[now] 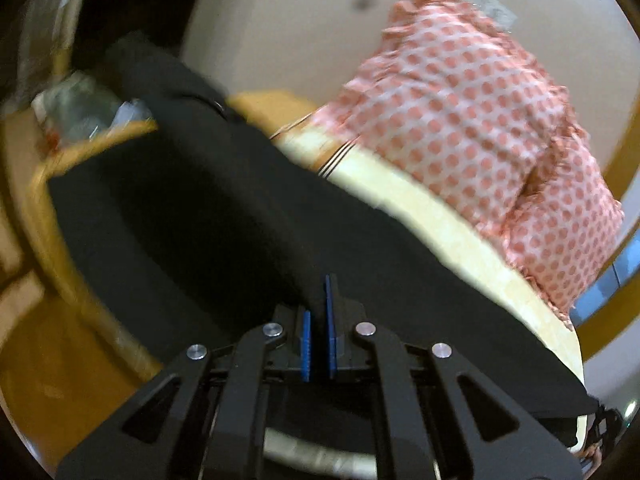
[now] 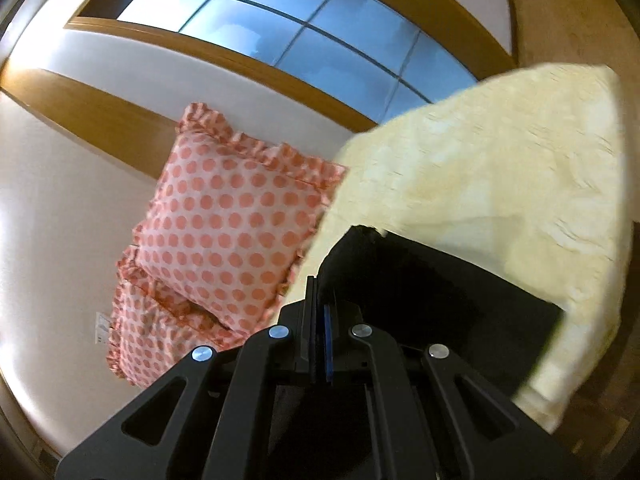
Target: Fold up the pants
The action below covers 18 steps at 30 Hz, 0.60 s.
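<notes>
Black pants [image 1: 208, 208] lay spread over a pale yellow bed cover [image 1: 452, 232], and both claws held them by the cloth. In the left wrist view the dark fabric ran from the wooden edge of the bed [image 1: 72, 264] on the left across to the lower right, and one fold of it rose between the blue pads of the left claw [image 1: 318, 320]. The jaws of this claw stood nearly together, closed on the pants, with only a thin layer of cloth between them. In the right wrist view the right claw [image 2: 320, 320] was also closed on the pants [image 2: 420, 292]; its jaws were pressed close, and the black cloth came out just ahead of the tips and stretched away to the right over the bed cover [image 2: 500, 168]. There the pants covered only the lower part of the cover, and the yellow surface showed above and to the right of them.

Behind the pants, two pink pillows with red dots [image 2: 228, 216] leaned against a white wall [image 2: 52, 208], one above the other in the right view. The same pillows [image 1: 472, 120] appeared in the left view, close beside the far edge of the pants. Above the pillows a window with a wooden frame [image 2: 304, 36] showed blue light. At the left of the left view some unclear things lay near the bed edge; this part was too blurred to tell what they were.
</notes>
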### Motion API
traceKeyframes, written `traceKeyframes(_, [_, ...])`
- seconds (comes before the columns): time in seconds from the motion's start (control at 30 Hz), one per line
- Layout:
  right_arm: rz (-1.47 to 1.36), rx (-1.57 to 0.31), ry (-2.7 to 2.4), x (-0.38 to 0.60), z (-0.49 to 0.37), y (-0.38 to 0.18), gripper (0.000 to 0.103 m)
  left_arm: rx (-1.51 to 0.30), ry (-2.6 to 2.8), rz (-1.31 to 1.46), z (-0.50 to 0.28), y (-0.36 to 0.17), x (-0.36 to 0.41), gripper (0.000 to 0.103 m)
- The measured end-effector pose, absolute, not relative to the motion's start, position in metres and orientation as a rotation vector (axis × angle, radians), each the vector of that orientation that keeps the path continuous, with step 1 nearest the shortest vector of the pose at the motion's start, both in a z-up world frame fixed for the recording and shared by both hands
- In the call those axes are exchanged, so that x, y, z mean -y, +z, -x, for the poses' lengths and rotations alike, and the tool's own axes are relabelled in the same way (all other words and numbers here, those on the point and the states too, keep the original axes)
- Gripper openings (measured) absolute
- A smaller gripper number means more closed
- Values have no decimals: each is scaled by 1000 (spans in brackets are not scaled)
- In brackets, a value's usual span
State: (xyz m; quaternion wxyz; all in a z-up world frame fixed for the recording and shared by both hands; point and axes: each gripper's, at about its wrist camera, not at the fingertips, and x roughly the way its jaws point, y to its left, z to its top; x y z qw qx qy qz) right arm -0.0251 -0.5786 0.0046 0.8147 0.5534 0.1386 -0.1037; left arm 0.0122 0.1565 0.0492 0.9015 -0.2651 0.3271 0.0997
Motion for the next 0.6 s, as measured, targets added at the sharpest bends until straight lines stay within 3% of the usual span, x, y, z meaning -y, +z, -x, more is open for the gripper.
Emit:
traceKeyframes(0.1, [-1199,-331,-243,580,28,-9,3,-701,227,602,3,22,-161,6])
traceKeyframes(0.2, [-1178,-375,-274,581,28,-16,3,-672,221,614,8,21,-163,14])
traceKeyframes(0.3, [-1176,-420,-283,581,28,-24,4,-651,203,647,9,24,-167,43])
traceKeyframes(0.33, [-1180,-431,-289,581,28,-25,4,-646,195,654,9,24,-167,48])
traceKeyframes(0.53, [-1180,-461,-265,580,27,-25,11,-650,183,653,3,26,-165,52])
traceKeyframes(0.6, [-1175,-462,-249,579,27,-22,17,-650,176,661,1,27,-165,52])
